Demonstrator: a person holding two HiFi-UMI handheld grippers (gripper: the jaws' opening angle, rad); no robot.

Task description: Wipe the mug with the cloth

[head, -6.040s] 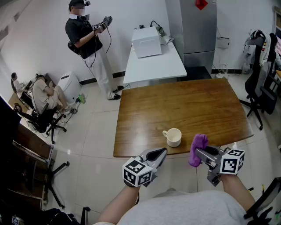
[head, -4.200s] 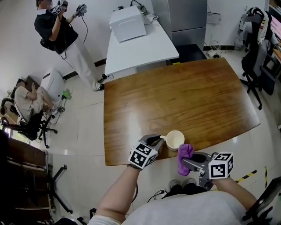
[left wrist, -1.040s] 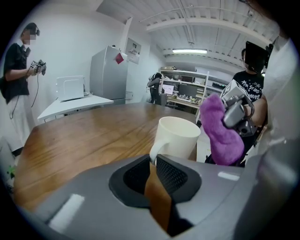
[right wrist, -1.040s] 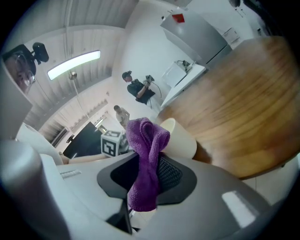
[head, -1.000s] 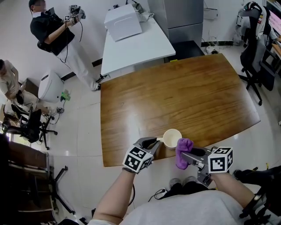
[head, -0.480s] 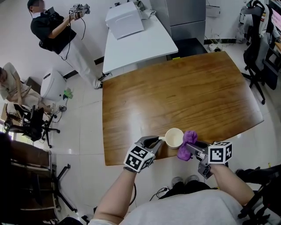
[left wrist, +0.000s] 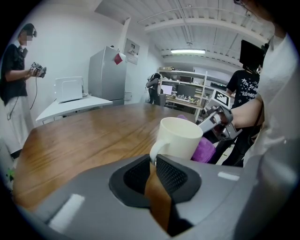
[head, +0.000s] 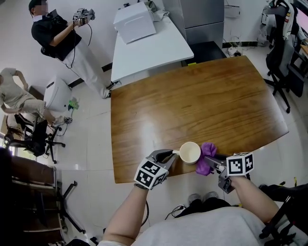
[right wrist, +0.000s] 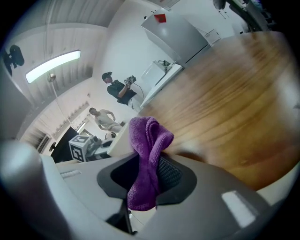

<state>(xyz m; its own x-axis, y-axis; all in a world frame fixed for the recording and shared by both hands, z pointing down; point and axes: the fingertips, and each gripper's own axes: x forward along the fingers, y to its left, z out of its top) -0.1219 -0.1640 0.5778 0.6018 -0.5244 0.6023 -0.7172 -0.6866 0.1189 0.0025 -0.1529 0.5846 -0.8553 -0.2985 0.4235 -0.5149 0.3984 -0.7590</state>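
A cream mug (head: 190, 153) stands near the front edge of the brown wooden table (head: 202, 105). My left gripper (head: 169, 155) is shut on the mug's handle (left wrist: 157, 151); in the left gripper view the mug (left wrist: 181, 138) rises just past the jaws. My right gripper (head: 213, 159) is shut on a purple cloth (head: 207, 157), which presses against the mug's right side. In the right gripper view the cloth (right wrist: 146, 157) hangs bunched between the jaws, and the mug (right wrist: 123, 139) shows pale behind it.
A white table (head: 151, 48) with a white box (head: 134, 22) stands beyond the wooden one, next to a grey fridge (head: 199, 14). A person (head: 60, 36) holding grippers stands at the far left. Office chairs (head: 281, 48) sit at the right.
Since a second ago my right gripper has moved the purple cloth forward, from just below the mug to its right side. The left gripper has kept hold of the handle throughout.
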